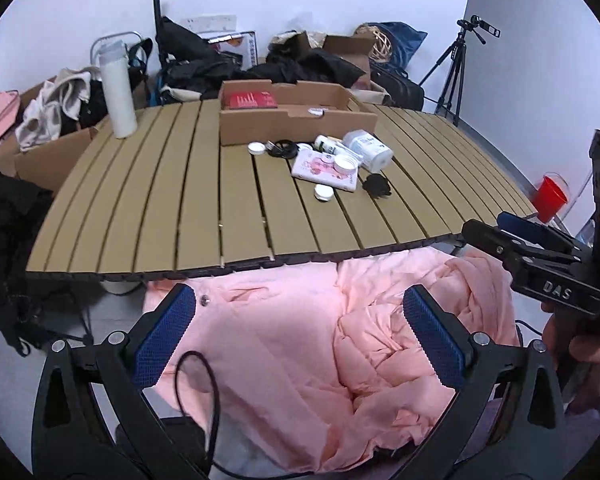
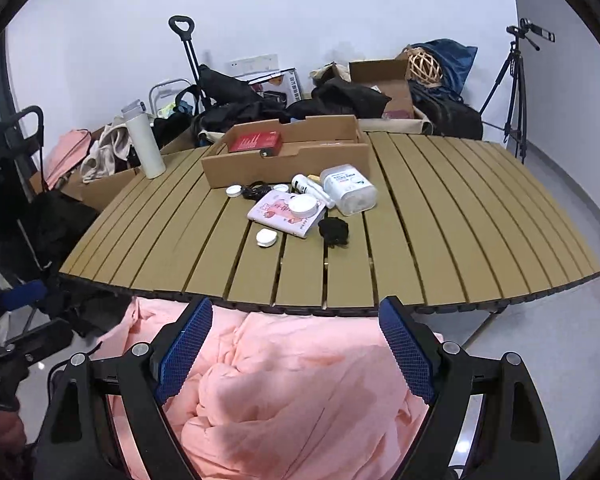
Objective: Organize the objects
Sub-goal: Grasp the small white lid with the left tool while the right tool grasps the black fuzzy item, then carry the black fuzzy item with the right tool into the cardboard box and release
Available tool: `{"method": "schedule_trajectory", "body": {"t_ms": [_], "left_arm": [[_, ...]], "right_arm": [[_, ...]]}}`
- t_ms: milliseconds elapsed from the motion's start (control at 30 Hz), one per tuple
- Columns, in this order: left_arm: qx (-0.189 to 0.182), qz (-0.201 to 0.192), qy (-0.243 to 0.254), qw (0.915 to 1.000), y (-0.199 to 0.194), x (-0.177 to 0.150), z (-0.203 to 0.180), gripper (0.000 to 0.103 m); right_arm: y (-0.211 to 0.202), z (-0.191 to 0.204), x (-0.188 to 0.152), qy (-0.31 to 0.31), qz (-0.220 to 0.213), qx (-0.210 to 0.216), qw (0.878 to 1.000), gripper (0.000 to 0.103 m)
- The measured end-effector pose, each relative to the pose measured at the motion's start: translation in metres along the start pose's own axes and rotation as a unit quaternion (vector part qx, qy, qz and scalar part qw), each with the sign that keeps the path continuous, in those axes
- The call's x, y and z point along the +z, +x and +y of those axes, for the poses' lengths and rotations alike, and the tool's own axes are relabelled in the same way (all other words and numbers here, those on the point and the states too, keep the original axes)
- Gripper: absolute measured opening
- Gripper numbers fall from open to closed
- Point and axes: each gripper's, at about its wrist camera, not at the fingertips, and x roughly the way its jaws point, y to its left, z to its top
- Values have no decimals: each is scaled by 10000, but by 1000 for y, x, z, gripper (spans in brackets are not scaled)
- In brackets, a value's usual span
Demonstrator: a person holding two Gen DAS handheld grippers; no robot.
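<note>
A cardboard tray (image 1: 260, 128) (image 2: 284, 166) stands at the back of the slatted table (image 1: 180, 200) (image 2: 440, 220) with a red box (image 1: 252, 100) (image 2: 254, 141) inside. In front lie a pink booklet (image 1: 320, 172) (image 2: 278, 214), a white round jar (image 1: 346, 163) (image 2: 303, 205), a clear wipes tub (image 1: 370, 150) (image 2: 350, 188), a small bottle (image 1: 326, 144) (image 2: 306, 186), small white lids (image 1: 323, 193) (image 2: 266, 237), a black cable (image 1: 284, 148) (image 2: 256, 191) and a black hair tie (image 1: 376, 185) (image 2: 334, 230). My left gripper (image 1: 298, 308) and right gripper (image 2: 296, 316) are open and empty, short of the table's near edge, above pink cloth (image 1: 300, 340) (image 2: 300, 392).
A white flask (image 1: 118, 88) (image 2: 144, 142) stands at the table's far left corner. Bags, clothes and boxes (image 1: 308, 64) pile behind the table. A tripod (image 1: 456, 72) (image 2: 512, 88) stands at the right. A red cup (image 1: 550, 196) sits right of the table.
</note>
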Motion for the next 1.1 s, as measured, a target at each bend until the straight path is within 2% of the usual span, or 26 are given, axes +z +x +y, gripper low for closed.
{"method": "schedule_trajectory", "body": {"t_ms": [133, 200, 267, 333, 400, 433, 533, 600, 667, 700, 733, 800, 833, 867, 900, 933, 1033, 1100], "left_arm": [[-38, -112, 207, 9997, 18, 12, -6, 103], [16, -172, 354, 9992, 40, 25, -9, 103], [-149, -19, 398, 9991, 67, 39, -9, 103], [-504, 251, 290, 9980, 101, 53, -8, 103], [-721, 326, 155, 9967, 130, 65, -8, 101], [-756, 350, 135, 9964, 146, 71, -9, 98], [-568, 505, 179, 9969, 191, 85, -15, 72], [-592, 753, 151, 9953, 220, 92, -16, 65], [-686, 934, 125, 9932, 239, 92, -16, 47], [-665, 987, 124, 9928, 244, 91, -16, 42], [-568, 853, 150, 9946, 245, 90, -15, 39], [-624, 796, 135, 9948, 245, 89, -14, 35], [-761, 808, 150, 9937, 245, 87, -15, 23], [-841, 809, 176, 9930, 245, 87, -16, 23], [-842, 788, 222, 9931, 246, 86, -18, 24], [-806, 756, 288, 9935, 245, 85, -20, 23], [-702, 795, 444, 9934, 239, 81, -26, 23], [-623, 731, 562, 9938, 218, 79, -31, 23]], "right_arm": [[7, -5, 1, -56, 27, 122, 9999, 87], [17, -12, 9, -81, 69, 89, 9999, 87], [33, -20, 20, -142, 121, 28, 9998, 87], [54, -28, 28, -233, 275, -104, 9993, 87], [81, -37, 36, -299, 464, -99, 9984, 87], [96, -41, 40, -317, 541, -69, 9980, 87], [138, -46, 49, -504, 838, -8, 9952, 86], [160, -46, 53, -617, 953, 64, 9935, 82], [181, -42, 59, -901, 968, -193, 9910, 82], [188, -40, 61, -1036, 973, -311, 9894, 80], [196, -37, 62, -1135, 999, -373, 9878, 74], [210, -38, 63, -1118, 1132, -338, 9867, 67], [215, -40, 61, -1049, 1190, -298, 9869, 64], [219, -40, 60, -1014, 1227, -247, 9869, 61], [222, -41, 57, -982, 1258, -209, 9870, 50], [225, -42, 56, -934, 1303, -188, 9869, 46], [221, -43, 56, -852, 1296, -232, 9876, 37], [211, -41, 56, -861, 1260, -276, 9879, 36]]}}
